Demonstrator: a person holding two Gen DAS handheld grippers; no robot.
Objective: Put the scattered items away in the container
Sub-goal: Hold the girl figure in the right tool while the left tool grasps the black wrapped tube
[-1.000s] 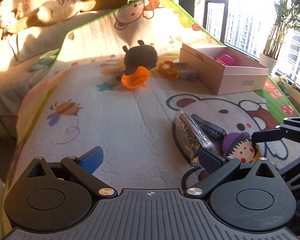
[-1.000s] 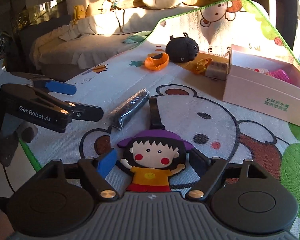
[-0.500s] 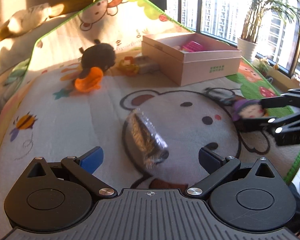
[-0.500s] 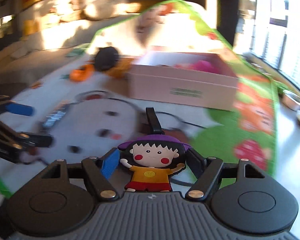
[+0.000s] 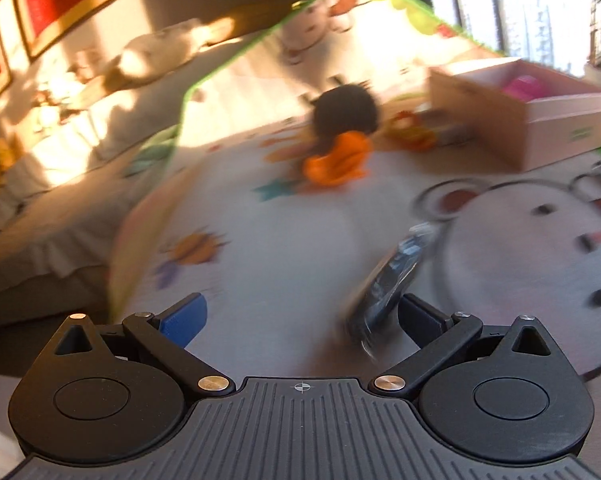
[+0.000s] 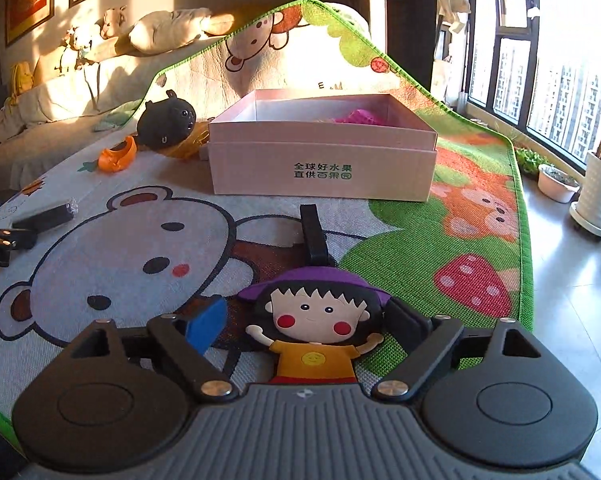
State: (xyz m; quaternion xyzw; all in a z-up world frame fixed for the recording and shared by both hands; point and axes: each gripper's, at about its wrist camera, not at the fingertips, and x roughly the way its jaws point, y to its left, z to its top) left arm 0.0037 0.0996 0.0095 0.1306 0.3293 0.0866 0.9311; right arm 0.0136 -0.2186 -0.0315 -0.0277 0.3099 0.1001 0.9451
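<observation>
A flat cartoon-girl doll (image 6: pixel 312 320) with a purple hat and a black strap (image 6: pixel 314 236) lies between the fingers of my right gripper (image 6: pixel 306 320). Its jaws are opening, and the blue left pad (image 6: pixel 206 326) stands clear of the doll. Ahead sits the open pink box (image 6: pixel 324 172), with a pink item (image 6: pixel 360 116) inside. My left gripper (image 5: pixel 300 312) is open over the mat. A dark plastic-wrapped packet (image 5: pixel 388 280) lies just inside its right finger (image 5: pixel 420 316). The left wrist view is blurred.
A black plush (image 6: pixel 166 122), an orange toy (image 6: pixel 118 154) and a yellow-orange toy (image 5: pixel 410 132) lie left of the box on the cartoon play mat (image 6: pixel 400 248). A sofa (image 6: pixel 60 120) stands behind. Plant pots (image 6: pixel 596 196) and bare floor are at the right.
My right gripper has swung right with the doll and now faces the box front, jaws wider than half a second ago. The left view has swung left; the packet sits by its right finger.
</observation>
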